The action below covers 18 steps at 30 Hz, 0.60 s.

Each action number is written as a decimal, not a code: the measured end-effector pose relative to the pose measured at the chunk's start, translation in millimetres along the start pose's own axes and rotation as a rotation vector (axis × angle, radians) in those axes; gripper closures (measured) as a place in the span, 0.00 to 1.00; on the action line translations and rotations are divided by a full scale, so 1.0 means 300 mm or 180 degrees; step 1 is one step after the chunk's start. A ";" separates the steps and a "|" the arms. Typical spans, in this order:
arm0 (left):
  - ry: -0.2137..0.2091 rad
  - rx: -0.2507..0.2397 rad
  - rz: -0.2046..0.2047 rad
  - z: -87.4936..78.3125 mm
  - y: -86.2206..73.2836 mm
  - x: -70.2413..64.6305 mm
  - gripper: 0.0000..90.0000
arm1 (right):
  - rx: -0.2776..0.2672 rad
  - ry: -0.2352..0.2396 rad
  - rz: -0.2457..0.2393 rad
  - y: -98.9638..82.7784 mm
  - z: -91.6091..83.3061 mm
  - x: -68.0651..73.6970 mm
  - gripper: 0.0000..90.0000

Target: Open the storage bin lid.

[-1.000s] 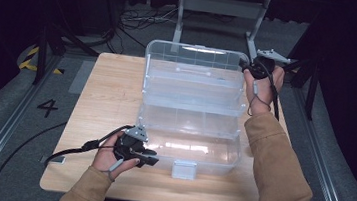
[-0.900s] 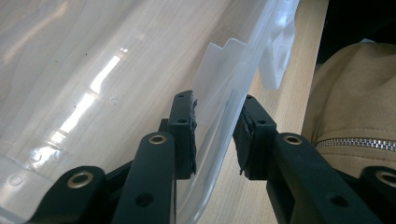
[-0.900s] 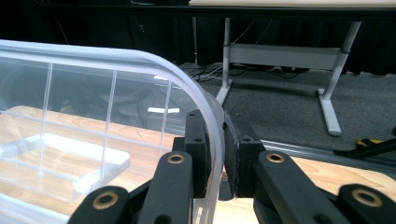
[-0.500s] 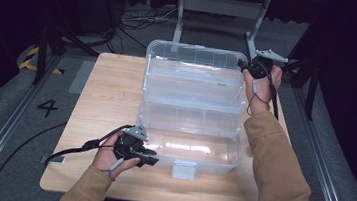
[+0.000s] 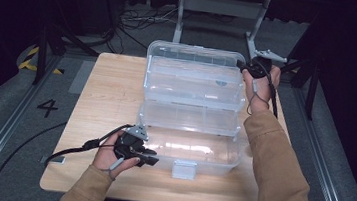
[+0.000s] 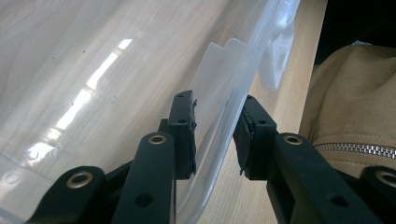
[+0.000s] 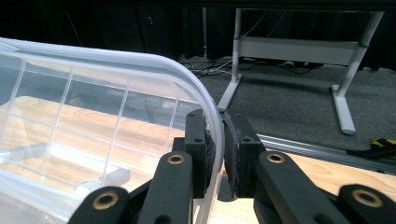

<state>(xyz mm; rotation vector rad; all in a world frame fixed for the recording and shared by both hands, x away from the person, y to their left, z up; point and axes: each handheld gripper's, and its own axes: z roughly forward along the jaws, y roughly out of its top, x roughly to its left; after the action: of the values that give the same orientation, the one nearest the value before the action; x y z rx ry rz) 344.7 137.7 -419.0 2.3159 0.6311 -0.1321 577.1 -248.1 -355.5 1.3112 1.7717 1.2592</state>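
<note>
A clear plastic storage box (image 5: 196,155) lies on the wooden table (image 5: 106,98) with its hinged lid (image 5: 194,77) swung up and back. My left gripper (image 5: 152,159) is at the base's near left corner, shut on the front wall (image 6: 219,116), one pad inside and one outside. My right gripper (image 5: 243,66) is at the lid's far right corner, shut on the lid's curved rim (image 7: 215,126). A white latch (image 5: 184,169) hangs from the middle of the front wall. The box looks empty.
The table's near edge and a tan jacket (image 6: 359,102) lie just behind my left gripper. Beyond the table are a grey metal frame (image 5: 221,7), loose cables (image 5: 135,18) and dark floor. Bare wood lies left of the box.
</note>
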 end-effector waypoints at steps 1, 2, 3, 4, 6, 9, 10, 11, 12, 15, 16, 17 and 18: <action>-0.0003 0.0000 -0.0004 0.000 0.000 0.000 0.78 | 0.0008 0.0007 0.0003 -0.002 0.003 -0.002 0.90; -0.0003 -0.0006 -0.0009 0.001 0.000 0.000 0.78 | 0.0010 0.0017 0.0001 -0.003 0.006 -0.004 0.90; -0.0004 -0.0007 -0.0008 0.001 0.000 0.000 0.78 | 0.0008 0.0024 -0.0017 -0.004 0.008 -0.005 0.90; -0.0004 -0.0007 -0.0008 0.001 0.000 0.000 0.78 | 0.0019 0.0024 -0.0016 -0.005 0.010 -0.006 0.90; -0.0004 -0.0005 -0.0012 0.001 0.000 0.000 0.78 | 0.0022 0.0040 0.0012 -0.008 0.015 -0.011 0.90; -0.0005 -0.0002 -0.0012 0.000 0.001 0.000 0.78 | 0.0044 0.0055 0.0052 -0.014 0.025 -0.016 0.90; -0.0004 0.0004 -0.0006 0.000 0.001 0.001 0.78 | 0.0044 0.0058 0.0037 -0.015 0.028 -0.017 0.90; -0.0015 0.0001 -0.0010 0.000 0.002 0.002 0.78 | 0.0049 0.0051 0.0031 -0.016 0.030 -0.017 0.90; -0.0017 0.0003 -0.0013 0.001 0.003 0.003 0.78 | 0.0055 0.0045 0.0018 -0.018 0.033 -0.017 0.90; -0.0024 0.0013 -0.0017 0.000 0.003 0.003 0.78 | 0.0093 0.0051 0.0037 -0.025 0.046 -0.023 0.90; -0.0025 0.0013 -0.0020 0.000 0.004 0.003 0.78 | 0.0098 0.0056 0.0040 -0.027 0.050 -0.024 0.91; -0.0026 0.0015 -0.0019 0.000 0.004 0.004 0.78 | 0.0104 0.0059 0.0035 -0.030 0.054 -0.025 0.91; -0.0029 0.0012 -0.0020 0.000 0.004 0.004 0.78 | 0.0105 0.0056 0.0038 -0.031 0.056 -0.026 0.91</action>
<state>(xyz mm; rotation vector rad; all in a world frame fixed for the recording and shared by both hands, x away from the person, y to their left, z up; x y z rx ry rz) 346.2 137.5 -418.7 2.3159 0.6341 -0.1469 590.7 -250.2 -371.0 1.3347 1.8064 1.2565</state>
